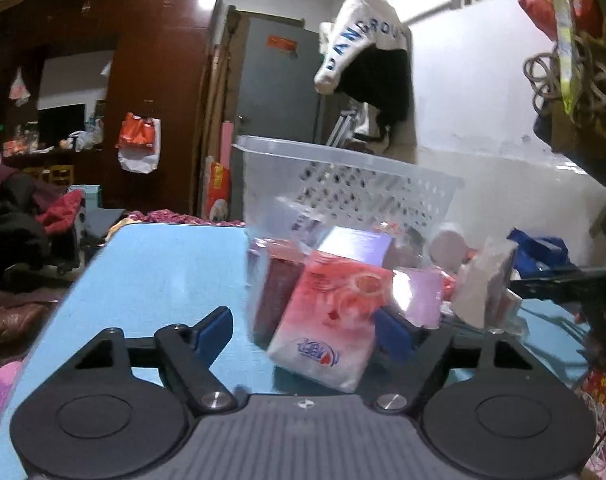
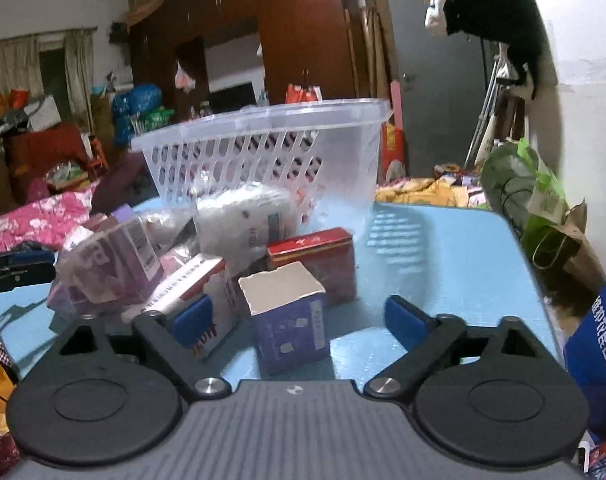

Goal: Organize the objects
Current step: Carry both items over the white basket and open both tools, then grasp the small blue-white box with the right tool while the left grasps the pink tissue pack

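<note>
the left tongs [image 1: 303, 330] stand apart with nothing gripped, the pink tissue pack [image 1: 323, 320] lying between the blue pads at centre frame, on the blue table [image 1: 151, 276]. the right tongs [image 2: 299, 320] are likewise apart and empty, an open-topped purple box [image 2: 289, 320] standing just ahead of them at lower centre. behind both, in the middle of each view, a clear plastic basket [image 2: 263, 148] sits on the table with the loose clutter piled in front of it: a dark red tin [image 2: 319, 264], a wrapped white bundle [image 2: 243, 220] and a purple packet [image 2: 107, 264]. this looks like the reaching step, before any pickup. next, each pair needs to settle around its item, close squarely, then lift it over the basket rim.
</note>
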Demonstrator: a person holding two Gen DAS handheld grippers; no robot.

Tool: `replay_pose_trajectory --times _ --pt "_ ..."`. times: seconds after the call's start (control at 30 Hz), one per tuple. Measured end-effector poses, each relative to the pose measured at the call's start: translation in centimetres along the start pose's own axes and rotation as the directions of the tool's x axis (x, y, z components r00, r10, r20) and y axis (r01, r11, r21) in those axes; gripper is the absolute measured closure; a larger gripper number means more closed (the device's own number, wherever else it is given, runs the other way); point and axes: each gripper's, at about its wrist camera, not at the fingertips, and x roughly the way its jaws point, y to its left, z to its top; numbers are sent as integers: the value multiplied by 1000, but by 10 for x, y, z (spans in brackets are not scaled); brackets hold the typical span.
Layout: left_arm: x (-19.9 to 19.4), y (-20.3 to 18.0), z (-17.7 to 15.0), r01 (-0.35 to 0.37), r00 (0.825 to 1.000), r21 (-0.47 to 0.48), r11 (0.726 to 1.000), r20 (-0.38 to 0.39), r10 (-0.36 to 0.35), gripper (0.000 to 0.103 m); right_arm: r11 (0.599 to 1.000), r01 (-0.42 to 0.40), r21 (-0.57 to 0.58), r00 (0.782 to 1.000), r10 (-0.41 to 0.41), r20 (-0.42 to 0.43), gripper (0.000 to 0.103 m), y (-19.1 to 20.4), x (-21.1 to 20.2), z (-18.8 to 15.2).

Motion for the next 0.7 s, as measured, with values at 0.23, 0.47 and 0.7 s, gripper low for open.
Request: replay_pose_trajectory --times 0.23,0.47,0.7 --pt "-1 -7 -8 -6 1000 35 999 -10 6 22 1000 -6 -28 1000 6 -6 27 2 3 0" --pt "3 -5 -18 37 999 25 999 -31 -36 20 996 -83 36 997 83 4 55 -15 -4 -14" --pt "0 -3 -26 32 999 -20 999 10 -32 40 995 -81 49 991 75 114 56 -17 -18 -18"
